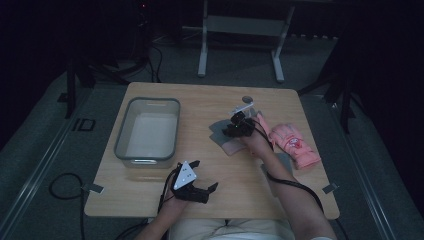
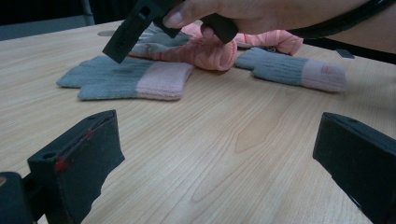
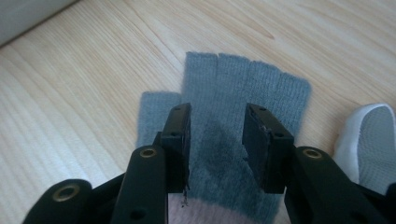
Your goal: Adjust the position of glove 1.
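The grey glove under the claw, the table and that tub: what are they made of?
Grey glove: knitted yarn, probably wool or acrylic; ribbed stitches and a fuzzy matt surface, pink cuff. Table: pale wood or a wood-look top; streaky grain, smooth low sheen. Tub: likely plastic; cloudy see-through walls, grey rim.

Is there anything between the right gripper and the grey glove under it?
Nothing visible. The right gripper hangs directly over the grey glove lying flat on the table, jaws apart on either side of its palm, with only open space between them.
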Available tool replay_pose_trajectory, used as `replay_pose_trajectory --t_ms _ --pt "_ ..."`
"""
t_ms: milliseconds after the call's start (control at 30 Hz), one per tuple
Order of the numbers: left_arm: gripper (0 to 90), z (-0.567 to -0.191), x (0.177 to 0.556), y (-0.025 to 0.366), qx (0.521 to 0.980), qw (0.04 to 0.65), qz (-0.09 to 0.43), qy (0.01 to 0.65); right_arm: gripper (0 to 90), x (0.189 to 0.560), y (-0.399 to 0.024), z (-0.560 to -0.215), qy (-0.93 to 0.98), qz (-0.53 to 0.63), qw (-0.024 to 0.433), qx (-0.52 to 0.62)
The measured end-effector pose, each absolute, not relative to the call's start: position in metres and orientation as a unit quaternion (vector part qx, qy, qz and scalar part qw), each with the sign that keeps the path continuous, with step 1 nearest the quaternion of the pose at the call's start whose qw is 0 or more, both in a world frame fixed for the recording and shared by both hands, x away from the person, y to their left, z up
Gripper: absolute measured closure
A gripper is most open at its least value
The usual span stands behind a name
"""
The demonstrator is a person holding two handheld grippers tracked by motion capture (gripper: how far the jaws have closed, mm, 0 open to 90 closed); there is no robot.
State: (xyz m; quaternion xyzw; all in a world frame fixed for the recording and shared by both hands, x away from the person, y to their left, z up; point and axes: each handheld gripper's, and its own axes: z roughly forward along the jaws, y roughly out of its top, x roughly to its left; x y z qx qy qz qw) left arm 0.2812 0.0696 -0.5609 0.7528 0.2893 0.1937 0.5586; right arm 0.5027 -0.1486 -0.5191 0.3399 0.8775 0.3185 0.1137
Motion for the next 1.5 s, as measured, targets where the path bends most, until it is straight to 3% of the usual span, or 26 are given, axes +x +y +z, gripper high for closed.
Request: replay_pose_trajectory --t_ms 400,500,567,600,633,767,1233,1367,1500 --pt "0.7 -0.561 0.281 0.07 0.751 0.561 0.193 0.289 61.6 0.515 -0.137 -0.534 0.884 0.273 0.106 0.364" --pt "0.7 -0.561 0.281 0.07 0.752 0.56 0.194 0.289 68.5 0.512 -0.133 -0.535 0.883 0.266 0.121 0.367" --pt "0.7 -0.561 0.281 0.07 0.752 0.56 0.194 0.289 68.5 0.512 -0.133 -0.535 0.879 0.268 0.122 0.374" --pt "0.7 -0.561 0.281 0.07 0.75 0.561 0.197 0.29 72.2 0.512 -0.133 -0.535 0.879 0.268 0.122 0.374" --pt "0.7 -0.561 0.281 0.07 0.75 0.561 0.197 0.29 83.4 0.512 -0.132 -0.535 0.869 0.272 0.121 0.394" --pt "0.7 -0.561 0.281 0.071 0.749 0.563 0.195 0.291 85.6 0.505 -0.133 -0.528 0.856 0.29 0.115 0.412" --pt "0.7 -0.561 0.281 0.071 0.744 0.564 0.201 0.297 86.0 0.419 -0.153 -0.458 0.782 0.39 0.134 0.467" --pt "0.7 -0.561 0.281 0.071 0.743 0.564 0.202 0.297 85.9 0.388 -0.16 -0.455 0.758 0.413 0.138 0.486" --pt "0.7 -0.561 0.282 0.074 0.737 0.57 0.194 0.307 85.9 0.368 -0.163 -0.473 0.746 0.407 0.138 0.509"
